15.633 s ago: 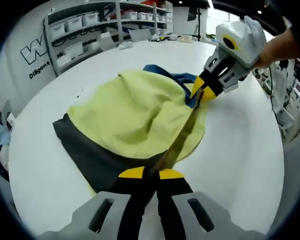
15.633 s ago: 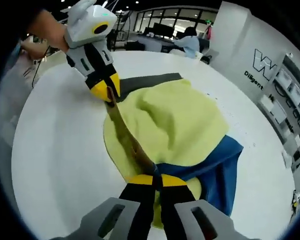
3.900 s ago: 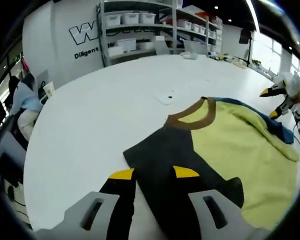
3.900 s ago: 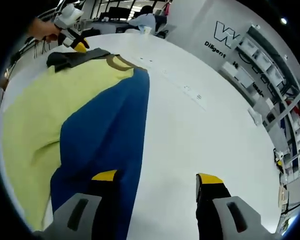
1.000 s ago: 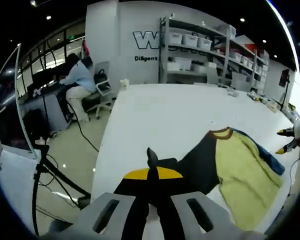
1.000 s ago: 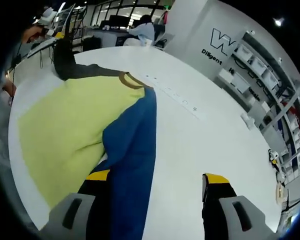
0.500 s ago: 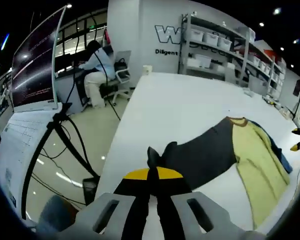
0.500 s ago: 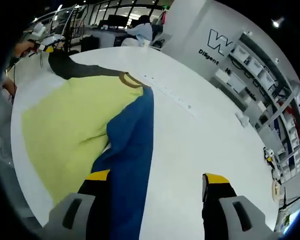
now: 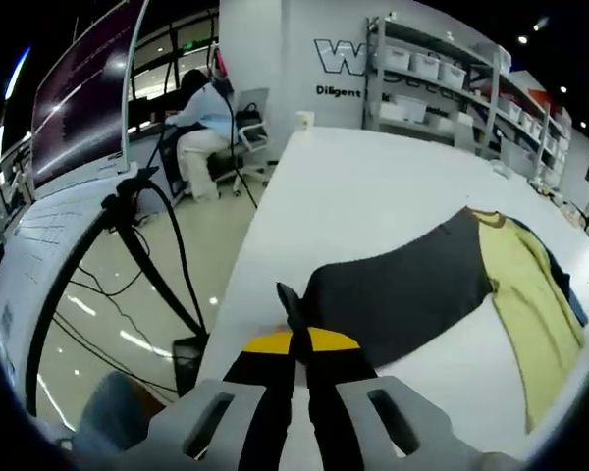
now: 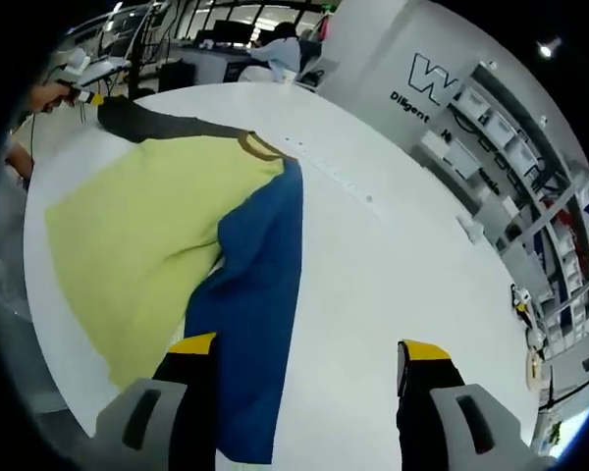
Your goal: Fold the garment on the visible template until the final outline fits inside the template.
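The garment lies spread on the white table (image 10: 393, 265). It has a yellow-green body (image 10: 137, 216), a brown collar (image 10: 262, 147), a blue sleeve (image 10: 255, 285) and a dark grey sleeve (image 9: 402, 294). My left gripper (image 9: 293, 329) is shut on the end of the dark grey sleeve, held near the table's edge with the sleeve stretched out flat. In the right gripper view that gripper (image 10: 79, 71) is small at the far upper left, in a hand. My right gripper (image 10: 309, 355) stands open over the blue sleeve's end, its left jaw above the cloth.
The table's edge (image 9: 238, 285) drops to a shiny floor with a tripod and cables (image 9: 137, 211). A person (image 9: 201, 113) sits at a desk beyond. Shelves with white bins (image 9: 422, 83) line the far wall. A thin white strip (image 10: 344, 182) lies on the table past the collar.
My left gripper has drawn the dark grey sleeve outward toward the table's edge, so it now lies longer and flatter. My right gripper stays open over the blue sleeve.
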Tool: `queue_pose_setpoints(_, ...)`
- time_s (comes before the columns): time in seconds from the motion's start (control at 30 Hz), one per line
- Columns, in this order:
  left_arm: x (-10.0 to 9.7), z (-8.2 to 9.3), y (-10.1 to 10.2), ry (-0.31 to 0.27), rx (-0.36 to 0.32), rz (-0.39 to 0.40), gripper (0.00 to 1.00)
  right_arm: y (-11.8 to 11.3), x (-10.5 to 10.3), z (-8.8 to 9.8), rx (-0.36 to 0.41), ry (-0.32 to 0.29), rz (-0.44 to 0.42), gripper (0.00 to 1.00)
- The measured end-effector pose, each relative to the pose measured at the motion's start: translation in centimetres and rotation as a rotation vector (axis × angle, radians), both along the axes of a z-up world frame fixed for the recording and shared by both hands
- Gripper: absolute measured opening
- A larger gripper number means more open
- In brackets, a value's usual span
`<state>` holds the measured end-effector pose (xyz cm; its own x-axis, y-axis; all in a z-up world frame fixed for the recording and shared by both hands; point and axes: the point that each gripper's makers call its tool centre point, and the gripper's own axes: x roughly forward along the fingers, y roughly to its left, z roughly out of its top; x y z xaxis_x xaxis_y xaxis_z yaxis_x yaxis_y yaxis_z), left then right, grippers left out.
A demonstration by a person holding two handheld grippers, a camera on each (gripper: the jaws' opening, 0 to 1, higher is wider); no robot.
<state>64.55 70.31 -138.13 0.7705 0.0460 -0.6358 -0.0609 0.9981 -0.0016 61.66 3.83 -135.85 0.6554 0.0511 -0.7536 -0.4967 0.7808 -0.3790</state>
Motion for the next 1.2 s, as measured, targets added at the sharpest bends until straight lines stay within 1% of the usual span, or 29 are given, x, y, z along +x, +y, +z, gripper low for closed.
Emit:
queue_pose_setpoints(0.13,0.2,0.3,1.1,-0.03,0.004,0.017,0.07,-0.1,-0.3,0.0,-0.008,0.005,-0.005,0.7)
queue_pose_setpoints(0.2,0.1,0.4,1.6,-0.041,0.043,0.01,0.05,0.0,-0.5,-0.1,-0.007,0.006,-0.006,0.71)
queue_pose_setpoints(0.23,-0.2,0.3,2.0,-0.031,0.082,-0.003,0.04,0.1,-0.5,-0.1,-0.007,0.006,-0.005,0.7)
queue_pose_setpoints(0.27,-0.3,0.2,2.0,-0.031,0.086,-0.009,0.04,0.2,-0.6,-0.2,-0.008,0.009,-0.004,0.7)
queue_pose_setpoints(0.33,-0.6,0.0,2.2,-0.041,0.069,-0.004,0.06,0.4,-0.7,-0.3,-0.008,0.013,-0.002,0.7)
queue_pose_setpoints(0.4,-1.3,-0.7,2.0,-0.014,0.045,-0.002,0.08,0.7,-0.7,-0.5,-0.008,0.015,0.002,0.7)
queue_pose_setpoints(0.53,-2.6,-2.0,1.8,0.023,0.064,-0.031,0.07,1.0,-0.7,-0.6,-0.007,0.017,0.006,0.7)
queue_pose_setpoints(0.6,-3.0,-2.6,1.5,0.032,0.057,-0.044,0.07,1.2,-0.8,-0.7,-0.009,0.021,0.009,0.7)
queue_pose_setpoints(0.63,-3.3,-3.0,1.3,0.045,0.05,-0.051,0.07,1.3,-0.8,-0.7,-0.009,0.021,0.011,0.7)
queue_pose_setpoints(0.7,-3.5,-3.5,0.9,0.06,0.062,-0.073,0.07,1.3,-0.8,-0.8,-0.008,0.023,0.011,0.7)
queue_pose_setpoints(0.77,-3.5,-3.7,0.7,0.066,0.073,-0.091,0.06,1.4,-1.0,-0.9,-0.007,0.027,0.008,0.71)
queue_pose_setpoints(0.87,-3.0,-3.4,0.4,0.046,0.085,-0.123,0.06,1.4,-1.3,-1.1,-0.006,0.032,0.005,0.71)
queue_pose_setpoints(0.9,-2.8,-3.4,0.1,0.039,0.078,-0.137,0.06,1.3,-1.3,-1.1,-0.006,0.033,0.004,0.71)
queue_pose_setpoints(0.93,-2.3,-3.2,-0.6,0.018,0.053,-0.168,0.06,1.3,-1.4,-1.1,-0.006,0.033,0.002,0.71)
queue_pose_setpoints(0.97,-2.2,-3.2,-0.8,0.011,0.041,-0.176,0.07,1.2,-1.5,-1.1,-0.005,0.033,0.001,0.71)
queue_pose_setpoints(1.0,-1.9,-3.3,-1.5,0.009,-0.034,-0.161,0.07,1.1,-1.8,-1.1,-0.005,0.036,-0.002,0.71)
queue_pose_setpoints(1.03,-1.9,-3.4,-1.7,0.019,-0.053,-0.154,0.08,1.1,-1.9,-1.2,-0.006,0.037,-0.003,0.71)
queue_pose_setpoints(1.07,-1.8,-3.7,-1.5,0.026,-0.027,-0.162,0.08,1.0,-2.2,-1.2,-0.008,0.04,-0.006,0.71)
queue_pose_setpoints(1.1,-2.0,-4.1,-1.4,0.045,-0.021,-0.161,0.07,0.9,-2.4,-1.3,-0.009,0.043,-0.009,0.71)
queue_pose_setpoints(1.13,-2.3,-4.7,-1.3,0.072,-0.027,-0.143,0.07,0.7,-2.5,-1.4,-0.006,0.046,-0.014,0.71)
queue_pose_setpoints(1.17,-1.9,-4.2,-1.3,0.034,-0.031,-0.146,0.06,0.6,-2.7,-1.4,-0.004,0.046,-0.018,0.71)
queue_pose_setpoints(1.2,-2.1,-4.3,-1.1,0.045,-0.047,-0.12,0.04,0.4,-2.8,-1.5,-0.001,0.048,-0.025,0.71)
